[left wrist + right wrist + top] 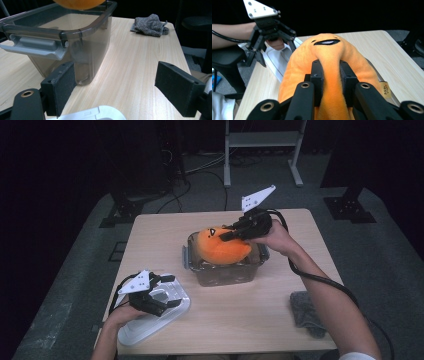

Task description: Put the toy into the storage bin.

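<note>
Your right gripper (226, 234) is pinching a fold of the orange plush toy (220, 248), which is sitting high in the clear bin (252, 268), its long axis running along the bin; you are pressing downward from above. Your left gripper (170, 290), jaws standing apart and holding nothing, is hovering over the white lid (150, 322), well apart from the bin

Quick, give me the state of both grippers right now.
Left gripper: open, holding nothing, above the white plastic lid.
Right gripper: shut on the orange plush toy.
</note>
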`<state>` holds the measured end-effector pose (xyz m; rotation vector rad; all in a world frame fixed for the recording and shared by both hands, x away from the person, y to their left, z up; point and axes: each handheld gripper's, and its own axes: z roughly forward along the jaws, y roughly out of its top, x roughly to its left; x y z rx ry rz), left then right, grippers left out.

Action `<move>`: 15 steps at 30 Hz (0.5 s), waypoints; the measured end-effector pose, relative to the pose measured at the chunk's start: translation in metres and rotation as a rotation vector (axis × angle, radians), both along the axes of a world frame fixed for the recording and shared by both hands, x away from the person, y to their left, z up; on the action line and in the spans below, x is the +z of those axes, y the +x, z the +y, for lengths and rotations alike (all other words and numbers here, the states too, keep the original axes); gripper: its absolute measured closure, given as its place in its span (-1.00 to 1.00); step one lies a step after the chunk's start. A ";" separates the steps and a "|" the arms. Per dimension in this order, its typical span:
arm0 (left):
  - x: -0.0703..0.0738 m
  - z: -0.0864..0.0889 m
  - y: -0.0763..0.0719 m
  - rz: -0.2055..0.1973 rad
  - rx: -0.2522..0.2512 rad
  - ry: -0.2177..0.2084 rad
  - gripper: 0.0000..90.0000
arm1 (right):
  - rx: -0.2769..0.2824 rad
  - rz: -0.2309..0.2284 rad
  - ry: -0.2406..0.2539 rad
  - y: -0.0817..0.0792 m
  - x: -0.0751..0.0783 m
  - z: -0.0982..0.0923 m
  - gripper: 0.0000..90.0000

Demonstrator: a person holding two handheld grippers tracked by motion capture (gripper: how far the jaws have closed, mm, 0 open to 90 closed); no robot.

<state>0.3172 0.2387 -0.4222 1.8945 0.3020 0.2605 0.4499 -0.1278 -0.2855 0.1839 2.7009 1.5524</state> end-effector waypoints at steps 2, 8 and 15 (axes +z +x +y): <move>0.000 0.001 0.000 0.000 -0.001 -0.001 -0.65 | 0.000 0.006 -0.005 0.003 -0.003 0.001 0.70; 0.000 0.001 -0.002 -0.004 0.002 0.002 -0.65 | -0.003 0.009 -0.027 0.009 -0.009 0.001 0.70; 0.001 0.001 -0.002 -0.001 0.003 0.003 -0.65 | -0.009 0.016 -0.033 0.014 -0.016 -0.001 0.69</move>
